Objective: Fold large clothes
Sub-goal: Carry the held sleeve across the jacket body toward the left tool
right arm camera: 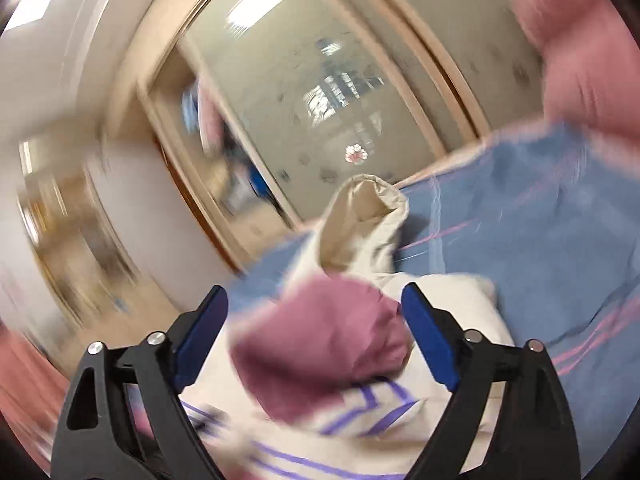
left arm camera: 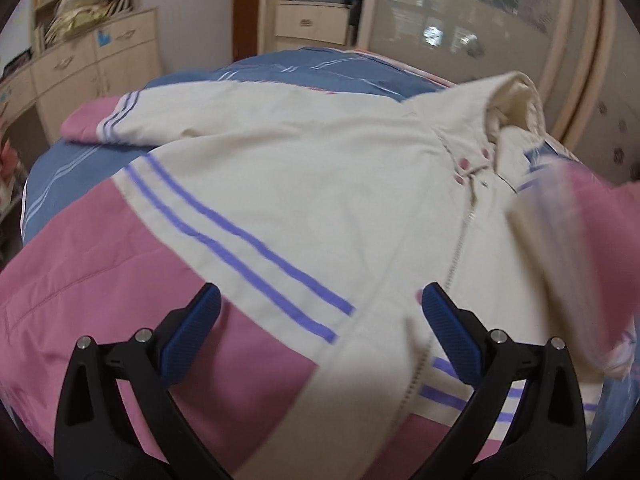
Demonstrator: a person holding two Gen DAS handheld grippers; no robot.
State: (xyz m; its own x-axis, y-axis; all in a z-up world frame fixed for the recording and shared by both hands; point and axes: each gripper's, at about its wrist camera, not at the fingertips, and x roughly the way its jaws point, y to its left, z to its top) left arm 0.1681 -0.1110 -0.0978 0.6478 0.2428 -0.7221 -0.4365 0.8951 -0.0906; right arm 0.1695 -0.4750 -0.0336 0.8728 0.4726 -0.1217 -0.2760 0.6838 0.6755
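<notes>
The jacket lies flat on the bed. Both the left gripper and right gripper are spread wide, holding nothing. The loose pink sleeve by the right one might flop crooked and spoil the fold.

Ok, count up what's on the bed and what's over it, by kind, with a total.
Jackets: 1, cream and pink with purple stripes
Bedspreads: 1, blue
Grippers: 2, left and right
Total: 4
</notes>
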